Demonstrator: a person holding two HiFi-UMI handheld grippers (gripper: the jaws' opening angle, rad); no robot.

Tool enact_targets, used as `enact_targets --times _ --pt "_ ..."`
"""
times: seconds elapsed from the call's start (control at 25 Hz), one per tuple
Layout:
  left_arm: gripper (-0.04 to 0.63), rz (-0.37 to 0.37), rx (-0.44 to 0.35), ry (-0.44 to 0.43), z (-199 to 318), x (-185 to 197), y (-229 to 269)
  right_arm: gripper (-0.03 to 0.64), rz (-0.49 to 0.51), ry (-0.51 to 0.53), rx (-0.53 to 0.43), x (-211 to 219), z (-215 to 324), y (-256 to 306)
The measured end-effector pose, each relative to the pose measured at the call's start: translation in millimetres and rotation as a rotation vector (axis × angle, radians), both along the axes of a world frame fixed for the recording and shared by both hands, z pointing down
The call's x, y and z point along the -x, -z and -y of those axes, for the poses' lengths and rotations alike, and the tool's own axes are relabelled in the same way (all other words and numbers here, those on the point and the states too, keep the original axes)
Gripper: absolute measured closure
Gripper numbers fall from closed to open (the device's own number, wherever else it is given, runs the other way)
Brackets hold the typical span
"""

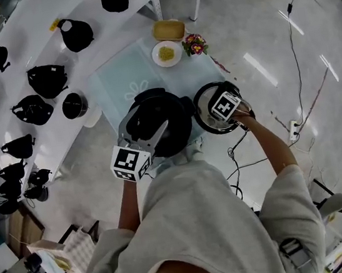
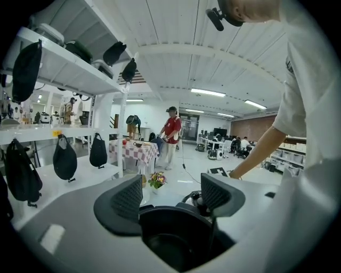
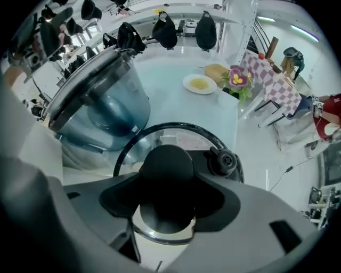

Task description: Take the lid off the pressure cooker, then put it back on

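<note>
Wrapping up the take-off step, I'd say: right hand-held gripper (image 3: 169, 193) clamped on the knob (image 3: 166, 162) of the lid (image 3: 185, 139), just beside the open pressure cooker (image 1: 157, 125) near the table's (image 3: 186, 104) right edge, left hand-held gripper (image 2: 170, 198) jaws apart by the cooker, and next it needs lifting level back over the rim.

The cooker (image 1: 160, 126) stands on the tabletop (image 1: 118, 77), with the lid (image 1: 206, 119) just to its right. Behind them lies a plate (image 1: 166, 54), with flowers (image 1: 194, 44) to its right.
</note>
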State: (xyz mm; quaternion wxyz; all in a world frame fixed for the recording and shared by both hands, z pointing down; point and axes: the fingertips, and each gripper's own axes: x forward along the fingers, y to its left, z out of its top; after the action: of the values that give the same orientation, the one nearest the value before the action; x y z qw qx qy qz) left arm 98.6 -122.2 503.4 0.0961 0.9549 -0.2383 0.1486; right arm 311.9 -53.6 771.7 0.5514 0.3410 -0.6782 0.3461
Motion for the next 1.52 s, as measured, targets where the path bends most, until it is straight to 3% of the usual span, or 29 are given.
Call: enact_targets --times 0.44,0.84,1.04,1.32,1.52 --pt "0.264 0.020 -0.005 0.059 4.2 14.3 3.4 0.344 -0.003 0.002 0.005 2.8 20.4 -41.6" --pt "0.264 0.020 0.000 0.069 8.5 21.2 -1.8 0.339 -0.009 -0.034 0.036 -1.8 16.5 -46.0" --pt "0.264 0.012 0.002 0.063 9.9 22.5 -0.7 0.327 -0.008 -0.032 -0.011 -5.0 15.0 -32.7" --pt "0.264 -0.016 -0.003 0.052 14.4 19.5 1.0 0.324 0.148 -0.143 -0.245 2.1 21.3 19.1" --pt "0.264 -0.032 -0.012 0.053 20.1 20.3 4.9 0.325 0.277 -0.326 -0.558 9.0 29.1 98.3"
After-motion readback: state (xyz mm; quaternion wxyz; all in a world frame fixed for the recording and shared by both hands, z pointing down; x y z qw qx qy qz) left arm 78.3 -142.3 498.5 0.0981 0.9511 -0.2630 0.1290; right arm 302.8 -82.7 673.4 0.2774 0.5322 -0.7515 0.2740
